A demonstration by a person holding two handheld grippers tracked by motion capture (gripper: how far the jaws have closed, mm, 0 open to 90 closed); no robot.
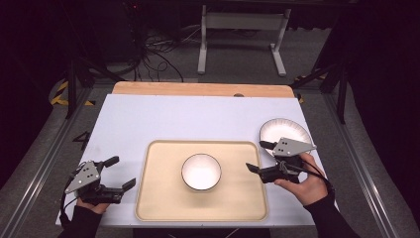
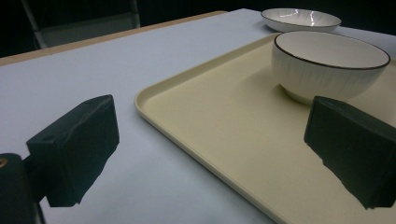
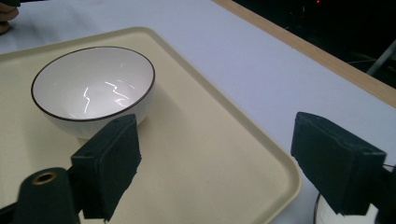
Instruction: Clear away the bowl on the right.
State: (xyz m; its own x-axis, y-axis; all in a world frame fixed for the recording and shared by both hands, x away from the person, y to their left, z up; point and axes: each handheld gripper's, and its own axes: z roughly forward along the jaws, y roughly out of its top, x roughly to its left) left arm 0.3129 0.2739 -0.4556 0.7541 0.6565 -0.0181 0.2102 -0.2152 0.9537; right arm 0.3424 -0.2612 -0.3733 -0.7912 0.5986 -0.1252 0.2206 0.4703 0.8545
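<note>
Bowl (image 1: 201, 171) sat upright at the middle of the tray (image 1: 158, 198); plate (image 1: 285, 131) lay off the tray, on the table (image 1: 148, 119) at far right. I had the right gripper (image 1: 258, 156) at the tray's right edge, jaws wide apart with nothing between them, aimed toward the bowl. Left gripper (image 1: 121, 172) rested at the tray's left edge, jaws likewise spread and empty.

Judgement: bowl looked glazed ceramic, so stiff, slick, chip-prone, moderately heavy. Best hold: 1 jaw inside and 1 outside the near rim, pinching the wall; lift level.
</note>
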